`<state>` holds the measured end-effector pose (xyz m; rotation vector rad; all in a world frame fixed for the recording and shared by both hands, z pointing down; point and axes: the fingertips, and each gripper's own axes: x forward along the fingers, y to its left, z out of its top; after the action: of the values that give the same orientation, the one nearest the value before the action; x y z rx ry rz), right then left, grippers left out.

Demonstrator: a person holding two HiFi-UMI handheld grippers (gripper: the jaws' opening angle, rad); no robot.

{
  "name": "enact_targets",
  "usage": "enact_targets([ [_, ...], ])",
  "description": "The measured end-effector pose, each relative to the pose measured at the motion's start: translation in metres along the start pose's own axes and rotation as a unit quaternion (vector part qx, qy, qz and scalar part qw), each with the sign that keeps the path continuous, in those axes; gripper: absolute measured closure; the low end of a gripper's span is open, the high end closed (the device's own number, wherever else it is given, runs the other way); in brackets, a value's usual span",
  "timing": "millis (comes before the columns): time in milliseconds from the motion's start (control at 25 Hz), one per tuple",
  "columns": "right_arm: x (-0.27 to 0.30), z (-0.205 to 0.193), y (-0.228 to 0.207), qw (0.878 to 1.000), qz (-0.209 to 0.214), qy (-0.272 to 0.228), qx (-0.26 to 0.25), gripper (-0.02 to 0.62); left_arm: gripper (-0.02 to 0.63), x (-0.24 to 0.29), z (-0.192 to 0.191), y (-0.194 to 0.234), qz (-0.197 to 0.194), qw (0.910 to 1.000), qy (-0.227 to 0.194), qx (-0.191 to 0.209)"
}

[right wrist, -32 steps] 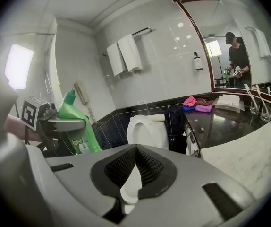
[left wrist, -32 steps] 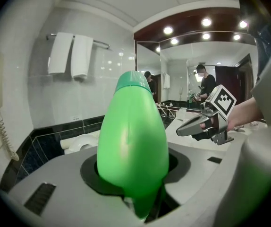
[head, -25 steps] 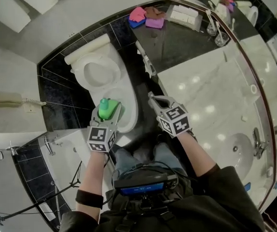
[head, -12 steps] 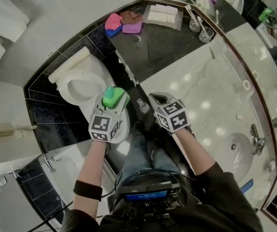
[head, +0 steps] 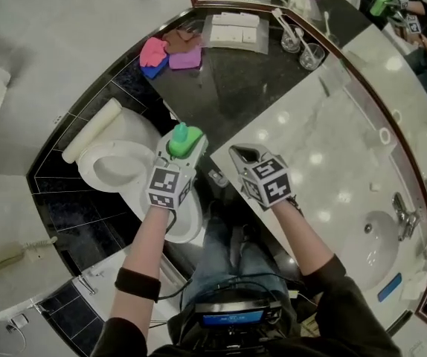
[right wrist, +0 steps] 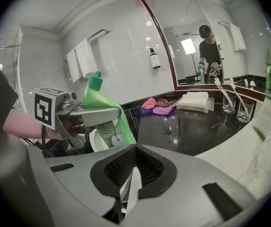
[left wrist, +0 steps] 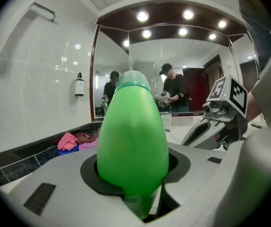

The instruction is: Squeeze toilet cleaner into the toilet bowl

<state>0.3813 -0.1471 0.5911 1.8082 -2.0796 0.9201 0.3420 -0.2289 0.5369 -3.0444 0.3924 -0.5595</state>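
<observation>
My left tongs (head: 181, 153), gripping the green bottle (left wrist: 132, 141), have swung toward the counter (head: 228, 95); I'd bring it back over the toilet bowl (head: 115, 166) at eight o'clock, my right tongs (head: 240, 155) pressed together, empty.

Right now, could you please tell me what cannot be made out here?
Toilet: in the head view the left gripper and its forearm cover the near part; cleaner inside cannot be told.
Label on the bottle: too small to read in the right gripper view; the left gripper view shows only plain green.
How full it is: the green wall is opaque in every view.
</observation>
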Motion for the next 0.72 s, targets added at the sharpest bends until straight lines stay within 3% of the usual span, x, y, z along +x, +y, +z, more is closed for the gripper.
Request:
enact_targets([
  [720, 0.066, 0.011, -0.054, 0.999, -0.040, 0.003, 0.034, 0.589, 0.413, 0.104, -0.014, 0.029, -0.072, 0.9969, -0.017, 0.026],
])
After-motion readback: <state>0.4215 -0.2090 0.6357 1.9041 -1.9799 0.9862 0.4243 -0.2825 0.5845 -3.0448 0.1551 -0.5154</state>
